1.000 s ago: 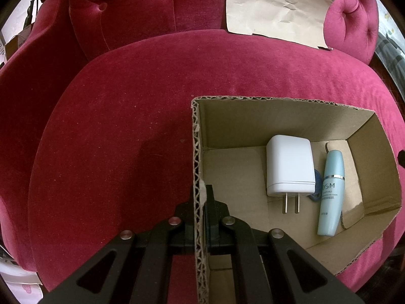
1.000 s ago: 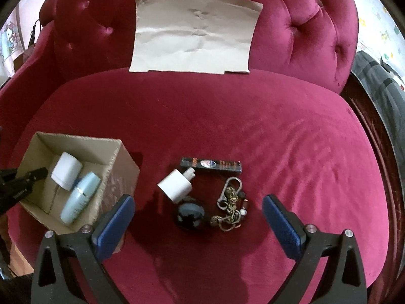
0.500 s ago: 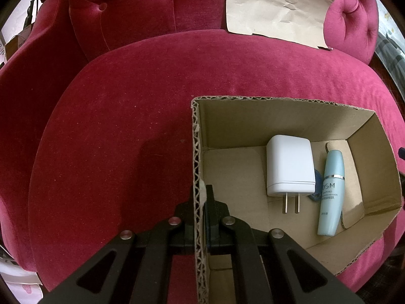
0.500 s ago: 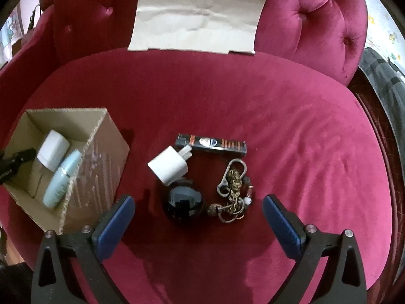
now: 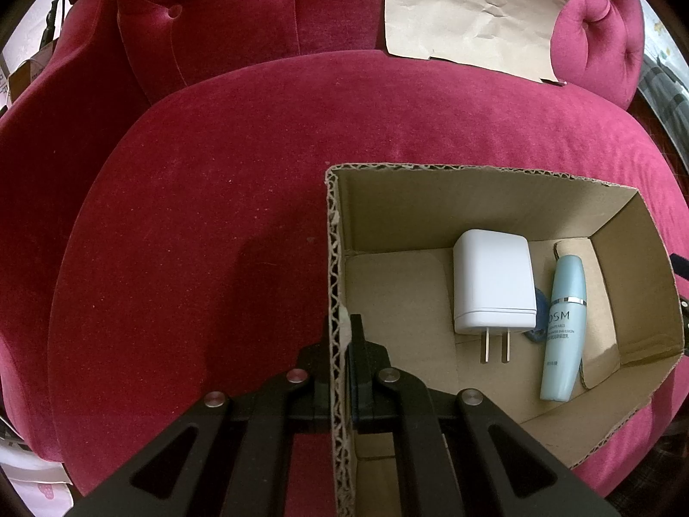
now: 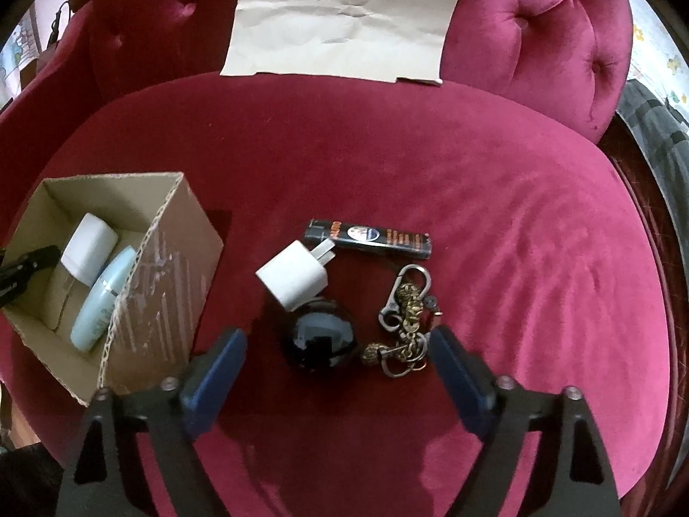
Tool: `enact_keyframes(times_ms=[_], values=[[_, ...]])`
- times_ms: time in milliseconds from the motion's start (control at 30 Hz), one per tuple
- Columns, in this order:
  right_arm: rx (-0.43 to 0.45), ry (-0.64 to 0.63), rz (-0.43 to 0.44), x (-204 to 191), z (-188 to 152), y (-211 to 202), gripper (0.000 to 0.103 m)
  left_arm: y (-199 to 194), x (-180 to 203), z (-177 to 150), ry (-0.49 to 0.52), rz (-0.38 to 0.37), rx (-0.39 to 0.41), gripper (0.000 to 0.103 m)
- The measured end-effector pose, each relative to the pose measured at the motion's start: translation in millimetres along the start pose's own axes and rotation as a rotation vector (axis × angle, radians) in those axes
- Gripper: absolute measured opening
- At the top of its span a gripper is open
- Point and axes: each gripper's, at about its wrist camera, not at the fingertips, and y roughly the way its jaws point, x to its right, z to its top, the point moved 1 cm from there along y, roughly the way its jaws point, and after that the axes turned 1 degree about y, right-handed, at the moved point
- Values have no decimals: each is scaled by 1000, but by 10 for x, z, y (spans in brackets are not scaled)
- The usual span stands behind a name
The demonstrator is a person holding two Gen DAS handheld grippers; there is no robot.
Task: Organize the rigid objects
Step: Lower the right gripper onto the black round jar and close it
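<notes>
My left gripper (image 5: 342, 336) is shut on the left wall of a cardboard box (image 5: 333, 258). Inside lie a white charger (image 5: 493, 291) and a pale blue bottle (image 5: 562, 327). The box (image 6: 163, 284) also shows at the left of the right wrist view, with the charger (image 6: 88, 247) and the bottle (image 6: 103, 303). My right gripper (image 6: 338, 342) is open, its blue pads either side of a black ball (image 6: 318, 338). A small white plug (image 6: 295, 278), a black tube (image 6: 368, 239) and a brass keychain (image 6: 405, 319) lie just beyond.
Everything sits on a crimson velvet seat cushion (image 6: 430, 163) with a tufted backrest (image 6: 538, 21). A sheet of brown paper (image 6: 344, 17) leans on the backrest. The cushion's edge drops off at the right.
My right gripper has moved forward and down toward the loose objects, so the black ball now lies between its open fingers. The left gripper and the box have not moved.
</notes>
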Motion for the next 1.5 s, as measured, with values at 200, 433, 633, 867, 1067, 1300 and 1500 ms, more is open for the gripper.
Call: enact_keyframes(times_ms=[200,433,633,867,1067,1300,1500], values=[[-13,-8,18,-58,-27,-10,40,0,0,0,0,0,0,4],[-13,2,31,-38,-24,-5,40,0,1,0,0,0,0,4],[-23,-2,21,-38,31,1,40,-1,2,0,0,0,0,4],[-35,16,15,-7,59,-77,40,0,3,-1,1,0,0,4],[-32,35,10,31,131,-200,40,-1,4,0,1,0,0,4],[-21,30,5,5,189,-385,40,-1,4,0,1,0,0,4],[-1,30,-3,-51,252,-575,40,5,4,2,2,1,0,4]])
